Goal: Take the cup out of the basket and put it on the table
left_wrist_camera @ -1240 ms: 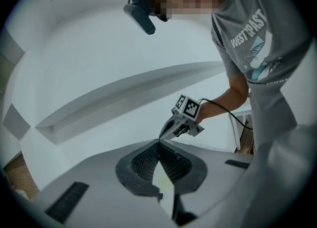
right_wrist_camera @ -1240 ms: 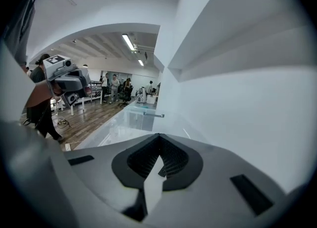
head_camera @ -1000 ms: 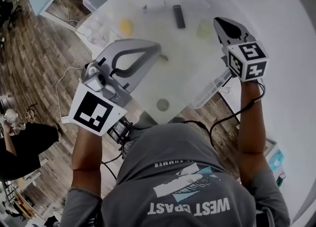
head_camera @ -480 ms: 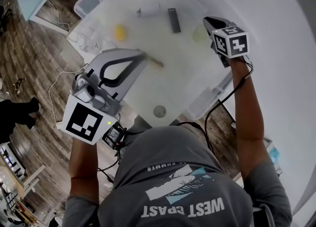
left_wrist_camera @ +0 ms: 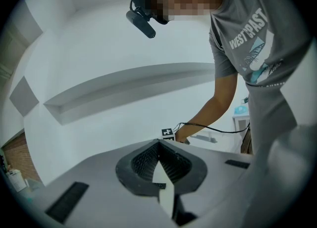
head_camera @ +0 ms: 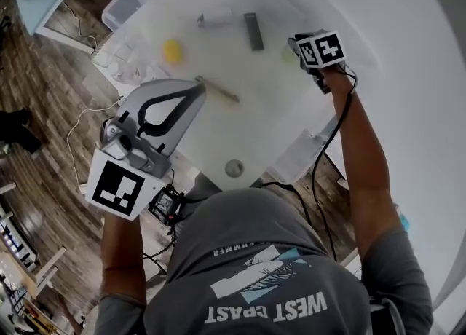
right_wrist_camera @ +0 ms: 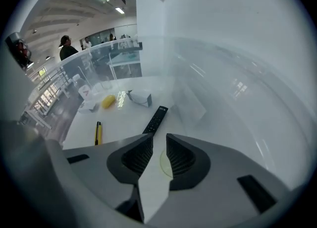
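Note:
A pale green cup (head_camera: 287,54) stands on the white table (head_camera: 240,122), just left of my right gripper (head_camera: 297,45). In the right gripper view its rim (right_wrist_camera: 164,165) shows through the narrow gap of the right gripper (right_wrist_camera: 158,140), which is open and holds nothing. Whether the jaws touch the cup I cannot tell. My left gripper (head_camera: 195,89) hovers at the table's left side with its tips together and nothing in them. In the left gripper view, the left gripper (left_wrist_camera: 159,143) points up at a white wall. No basket can be made out.
On the table lie a black remote (head_camera: 252,31), a white box-like object (head_camera: 218,19), a yellow lemon-like object (head_camera: 172,51), a yellow pen (right_wrist_camera: 98,133) and a small grey disc (head_camera: 234,168). Clear plastic bins (head_camera: 125,4) sit at the table's edges. Wooden floor lies to the left.
My right gripper has moved left and farther over the table, up to the pale green cup. The left gripper has drifted slightly down and left, still shut.

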Motion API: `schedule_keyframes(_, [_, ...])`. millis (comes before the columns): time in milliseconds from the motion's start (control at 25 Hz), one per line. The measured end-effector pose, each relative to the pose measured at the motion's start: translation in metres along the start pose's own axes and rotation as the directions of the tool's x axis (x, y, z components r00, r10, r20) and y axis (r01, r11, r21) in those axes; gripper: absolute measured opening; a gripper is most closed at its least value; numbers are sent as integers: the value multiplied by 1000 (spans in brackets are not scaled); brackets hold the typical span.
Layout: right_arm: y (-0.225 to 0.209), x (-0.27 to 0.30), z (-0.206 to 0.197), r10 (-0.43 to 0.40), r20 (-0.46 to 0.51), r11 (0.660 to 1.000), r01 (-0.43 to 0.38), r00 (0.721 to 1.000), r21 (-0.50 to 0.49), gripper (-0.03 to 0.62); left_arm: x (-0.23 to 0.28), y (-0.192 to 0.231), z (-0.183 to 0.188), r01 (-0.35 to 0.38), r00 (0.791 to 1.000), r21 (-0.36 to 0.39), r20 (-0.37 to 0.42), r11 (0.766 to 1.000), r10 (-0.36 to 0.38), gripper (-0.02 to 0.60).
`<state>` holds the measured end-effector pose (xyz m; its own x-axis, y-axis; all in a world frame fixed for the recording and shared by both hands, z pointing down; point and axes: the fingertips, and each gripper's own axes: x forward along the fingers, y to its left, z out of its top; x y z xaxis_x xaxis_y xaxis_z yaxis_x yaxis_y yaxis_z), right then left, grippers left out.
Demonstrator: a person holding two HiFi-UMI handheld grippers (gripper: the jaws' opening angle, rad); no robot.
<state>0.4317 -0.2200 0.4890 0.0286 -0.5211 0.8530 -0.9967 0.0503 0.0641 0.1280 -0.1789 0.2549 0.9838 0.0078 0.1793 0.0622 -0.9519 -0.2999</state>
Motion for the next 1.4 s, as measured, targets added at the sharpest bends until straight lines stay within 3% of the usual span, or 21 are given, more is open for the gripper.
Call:
schedule_keyframes(400, [-5, 52, -35, 17, -178, 1000, -17, 984, -1, 101, -9, 8, -14, -19, 1000, -21, -9, 1000, 19, 9])
schedule_keyframes(680, [-7, 79, -57, -6, -300, 997, -18, 954, -76, 100, -14, 11, -21, -37, 999, -35, -19, 999, 36, 9])
schedule_keyframes(800, [-3, 83, -59, 4, -323, 993, -42, 946, -111, 67, -16, 12, -22, -46, 999, -37, -24, 998, 45, 9])
schedule_keyframes(880, [2, 83, -56, 8, -317, 989, -54, 948, -139, 31, -18, 13, -23, -52, 998, -39, -26, 998, 51, 9])
schedule_keyframes(1040, [6, 70, -46, 4, -281, 986, -50, 960, -156, 29, -19, 10, -22, -54, 998, -38, -34, 998, 53, 9])
schedule_keyframes(1400, [13, 1, 5, -6, -69, 979, -8, 998, -205, 29, -12, 0, -6, -52, 998, -15, -39, 999, 52, 9])
